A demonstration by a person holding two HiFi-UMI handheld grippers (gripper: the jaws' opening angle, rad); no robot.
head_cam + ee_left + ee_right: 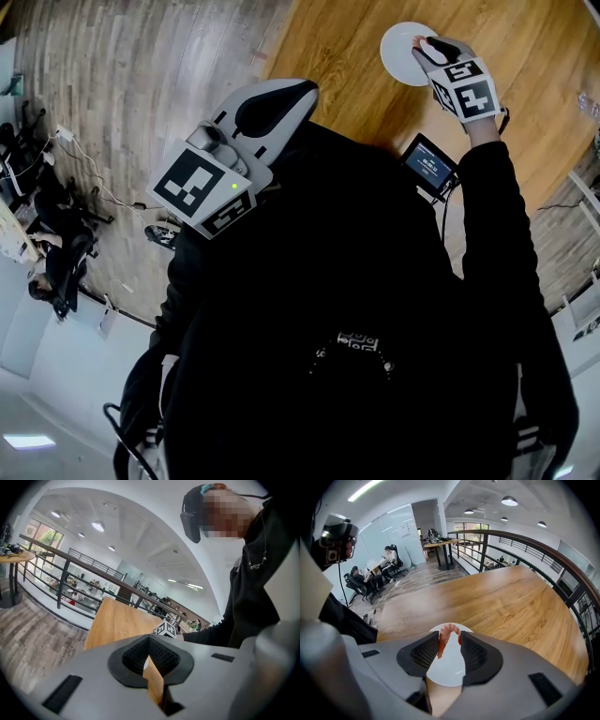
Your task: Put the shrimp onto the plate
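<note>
— Where is the shrimp (443, 641) right now?

— Between the pads of the right tool (449, 639), close to their tips. The jaws stand partly closed and pinch it from both sides, so the tool has it in its grip.

— What does it look like?

— Pinkish orange and glossy, bent into a hook. An arch at the top bridges the gap between the pads, and a longer, paler end hangs down along the left pad.

— And the plate (449, 670)?

— Round and plain white, lying on the wooden tabletop (511, 606). In the right gripper view it sits directly behind the shrimp. The head view shows the same tool tilted down over the plate's right side. Whether the shrimp touches the plate, I cannot tell.

— What about the other tool?

— The left tool (149, 639) is held in front of the person's chest, well apart from the plate. Its ribbed black pads meet at the tips with nothing between them.
</note>
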